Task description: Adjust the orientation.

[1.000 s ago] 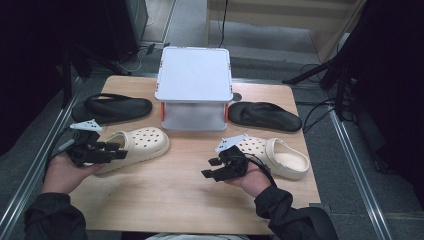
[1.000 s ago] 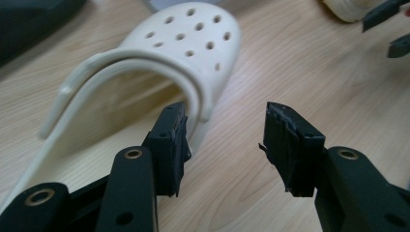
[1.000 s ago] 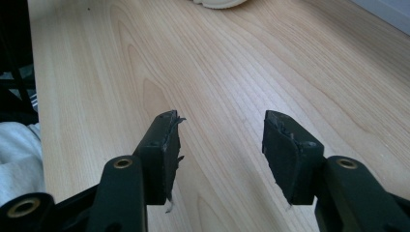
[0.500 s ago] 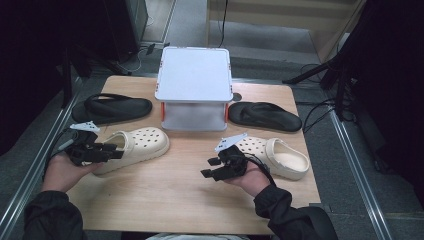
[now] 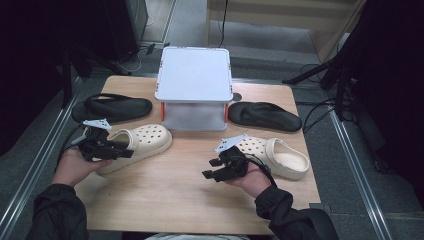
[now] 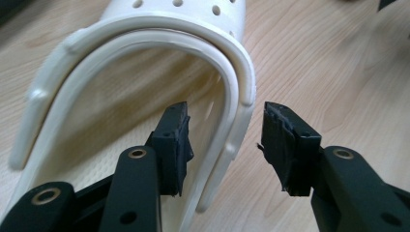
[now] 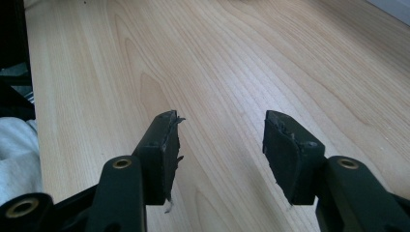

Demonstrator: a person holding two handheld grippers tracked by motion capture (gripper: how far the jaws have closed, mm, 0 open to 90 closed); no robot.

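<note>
The left gripper (image 5: 107, 149) sits at the heel end of a cream perforated foam clog (image 5: 137, 145), which lies on its sole at the left front of the pale wooden surface (image 5: 175, 200), toe pointing toward the middle. In the left gripper view its jaws have just been closing, and the clog's heel strap and rim (image 6: 232, 92) pass between them: one jaw is inside the heel opening, the other outside. Gaps still show on both sides, so nothing is clamped yet.

The right gripper (image 5: 220, 170) hovers low over bare wood near the front right with its jaws parted and nothing between them. Just behind that hand lies the second cream foam clog (image 5: 280, 157).

A white lidded plastic storage box with orange clips (image 5: 194, 85) stands at the back centre. A black foam flip-flop sandal (image 5: 112, 107) lies to its left and another (image 5: 265, 116) to its right. No brand, label or writing can be read on anything.
</note>
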